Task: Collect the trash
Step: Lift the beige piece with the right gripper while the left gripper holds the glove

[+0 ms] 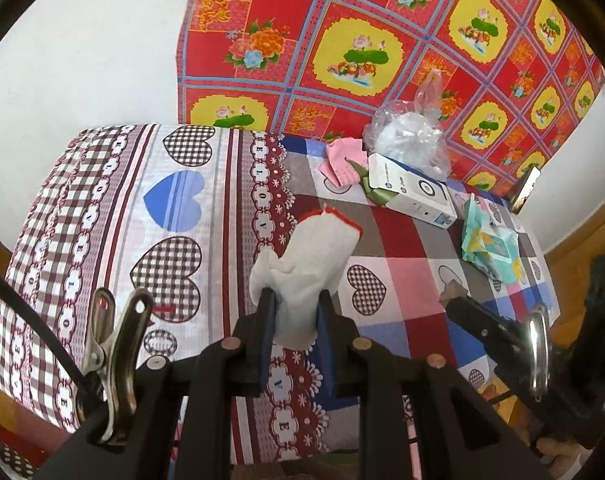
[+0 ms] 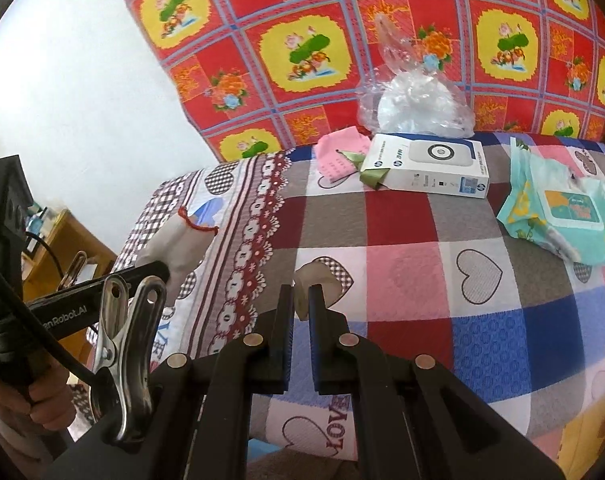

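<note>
My left gripper (image 1: 296, 296) is shut on a white work glove (image 1: 314, 252) with a red cuff, held above the heart-patterned bedspread (image 1: 394, 248). In the right wrist view the same glove (image 2: 174, 240) hangs at the left from the left gripper (image 2: 162, 270). My right gripper (image 2: 301, 292) is shut on a small pale crumpled scrap (image 2: 316, 276) that sticks out above its pads. In the left wrist view the right gripper (image 1: 454, 298) comes in from the right, a bit of the scrap showing at its tip.
Farther back on the bed lie a white product box (image 2: 430, 168), a clear plastic bag (image 2: 418, 108), a pink cloth (image 2: 338, 156) with a green ribbon (image 2: 372, 176), and a teal wet-wipe pack (image 2: 562, 216). A red floral cloth (image 2: 382, 20) covers the wall behind. A wooden cabinet (image 2: 62, 248) stands at the left.
</note>
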Available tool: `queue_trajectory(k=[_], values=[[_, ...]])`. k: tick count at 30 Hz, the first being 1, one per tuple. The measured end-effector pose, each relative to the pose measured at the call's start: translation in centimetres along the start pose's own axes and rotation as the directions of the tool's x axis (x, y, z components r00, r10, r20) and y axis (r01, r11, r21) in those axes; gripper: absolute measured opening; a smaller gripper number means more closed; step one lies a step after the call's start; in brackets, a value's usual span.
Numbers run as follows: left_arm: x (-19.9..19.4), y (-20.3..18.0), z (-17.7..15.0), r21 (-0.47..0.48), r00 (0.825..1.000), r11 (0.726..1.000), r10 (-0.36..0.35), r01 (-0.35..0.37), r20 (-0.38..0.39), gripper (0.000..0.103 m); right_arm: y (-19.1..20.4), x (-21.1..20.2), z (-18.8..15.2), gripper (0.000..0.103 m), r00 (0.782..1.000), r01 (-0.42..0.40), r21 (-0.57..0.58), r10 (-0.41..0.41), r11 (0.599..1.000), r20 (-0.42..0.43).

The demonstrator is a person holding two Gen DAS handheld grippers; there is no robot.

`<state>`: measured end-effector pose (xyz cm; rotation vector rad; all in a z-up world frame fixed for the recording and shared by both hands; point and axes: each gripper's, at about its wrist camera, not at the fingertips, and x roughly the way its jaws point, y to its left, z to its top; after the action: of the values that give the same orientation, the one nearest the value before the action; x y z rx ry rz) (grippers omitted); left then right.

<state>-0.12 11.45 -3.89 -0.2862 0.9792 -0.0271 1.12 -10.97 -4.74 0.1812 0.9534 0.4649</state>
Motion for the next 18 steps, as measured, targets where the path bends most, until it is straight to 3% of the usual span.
queue_trajectory(k=[18], values=[[-4.8,1.4,-1.6,-0.063,0.996,0.997,0.047,-0.042,0.082,0.021,4.5,-0.3,0.1,0.008,0.994,-0.107,-0.117,0.108,0.987,0.001]])
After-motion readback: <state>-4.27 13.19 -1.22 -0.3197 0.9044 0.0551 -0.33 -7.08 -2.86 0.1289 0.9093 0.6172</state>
